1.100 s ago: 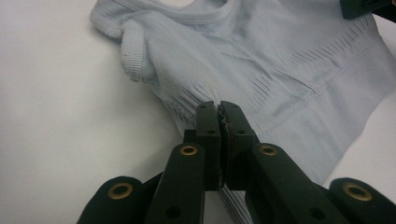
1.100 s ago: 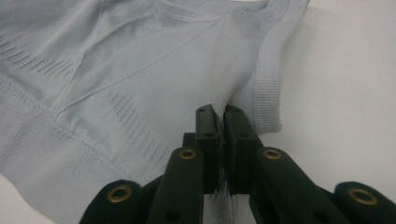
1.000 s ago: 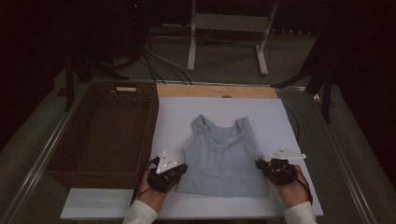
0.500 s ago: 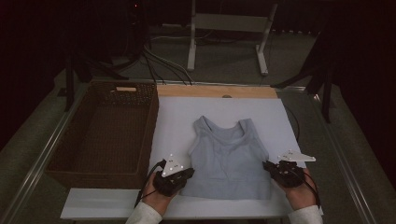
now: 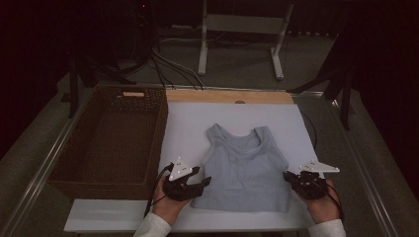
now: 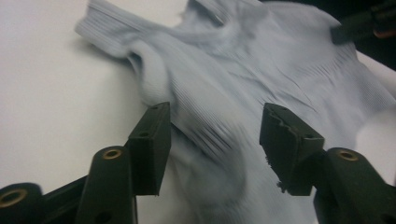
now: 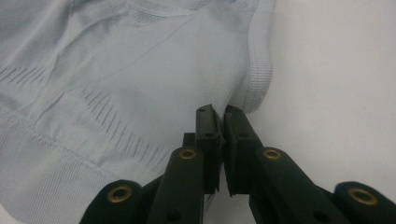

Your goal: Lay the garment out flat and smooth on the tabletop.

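Item: pale blue top [image 5: 245, 168], flat on white worktop [image 5: 197, 123], lower centre of high view; basket [image 5: 111, 143] at left. Left gripper [image 6: 212, 133]: jaws just opened, fabric between, unpinched. Right gripper [image 7: 220, 119]: jaws closed on top's side edge. Advice: release both sides evenly; avoid dragging hem.

Tank top [image 5: 245, 168] was pale blue-grey, ribbed in bands. Board [image 5: 197, 123] under it white. Basket [image 5: 111, 143] dark brown wicker. Both grippers' jaws black, brass-coloured rivets.
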Tool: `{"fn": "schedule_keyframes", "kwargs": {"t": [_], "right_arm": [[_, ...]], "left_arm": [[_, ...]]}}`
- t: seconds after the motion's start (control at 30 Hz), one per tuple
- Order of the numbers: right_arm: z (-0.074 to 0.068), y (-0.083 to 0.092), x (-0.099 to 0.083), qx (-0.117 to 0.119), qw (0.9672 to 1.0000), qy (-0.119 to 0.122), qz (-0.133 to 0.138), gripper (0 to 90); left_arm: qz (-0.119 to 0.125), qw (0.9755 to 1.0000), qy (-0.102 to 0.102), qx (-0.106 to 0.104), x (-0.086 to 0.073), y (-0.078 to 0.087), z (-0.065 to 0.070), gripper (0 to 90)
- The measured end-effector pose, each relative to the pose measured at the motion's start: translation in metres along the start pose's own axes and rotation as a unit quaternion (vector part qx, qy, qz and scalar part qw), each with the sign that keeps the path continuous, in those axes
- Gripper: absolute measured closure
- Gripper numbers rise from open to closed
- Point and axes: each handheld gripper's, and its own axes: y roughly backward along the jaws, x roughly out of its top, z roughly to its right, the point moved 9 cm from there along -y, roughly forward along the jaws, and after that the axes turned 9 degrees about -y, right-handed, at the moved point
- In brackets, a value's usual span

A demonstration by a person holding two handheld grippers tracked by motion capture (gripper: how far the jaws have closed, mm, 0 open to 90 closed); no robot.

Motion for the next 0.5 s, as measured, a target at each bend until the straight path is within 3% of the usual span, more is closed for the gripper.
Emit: {"fn": "schedule_keyframes", "kwargs": {"t": [0.27, 0.5], "right_arm": [[0.002, 0.000, -0.002, -0.001, 1.0000, -0.001, -0.002, 85.8], [-0.001, -0.002, -0.001, 0.002, 1.0000, 0.004, -0.002, 85.6]], "left_arm": [[0.000, 0.9997, 0.024, 0.010, 0.011, -0.019, -0.015, 35.5], [-0.004, 0.9991, 0.041, 0.007, 0.020, -0.034, -0.024, 40.6]]}}
